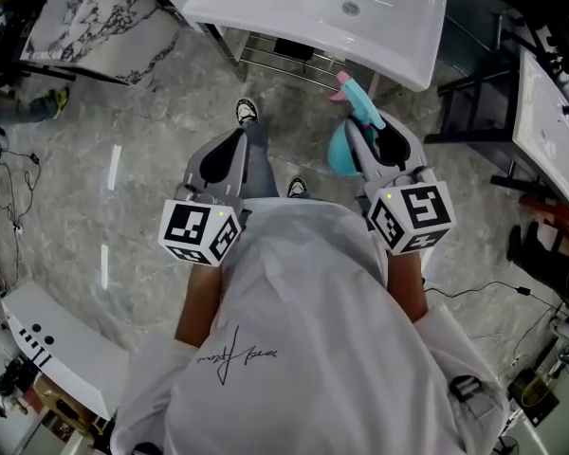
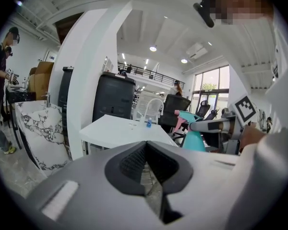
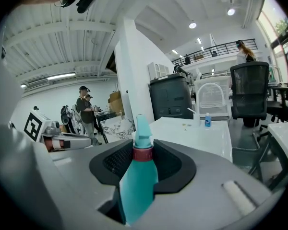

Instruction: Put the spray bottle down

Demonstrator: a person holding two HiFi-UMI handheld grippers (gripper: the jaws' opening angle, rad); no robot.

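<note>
A grey marbled floor (image 1: pixel 123 112) is being looked at steeply from above. At its far side a white tabletop (image 1: pixel 256 3) with a sunk basin is standing on a metal frame. Below it the white shirt (image 1: pixel 303 339) of the person is filling the lower middle of the head view, and two shoes (image 1: pixel 247 112) are being shown on the floor ahead.

The left gripper (image 1: pixel 239 133) is being held out over the floor, near the front edge of the tabletop but apart from it. Its fingers (image 2: pixel 134 159) are being kept clenched with their tips together, and nothing is being grasped between them.

The right gripper (image 1: pixel 370 136) is being held beside it, at about the same level. Its fingers (image 3: pixel 170 164) are being pressed on the bottle (image 3: pixel 139 176), a teal one with a red collar and a pink trigger. The bottle is being carried upright in the air, over the floor and in front of the tabletop, touching neither.

A small blue flask (image 3: pixel 207 120) is standing on the tabletop, well apart from both grippers.
</note>
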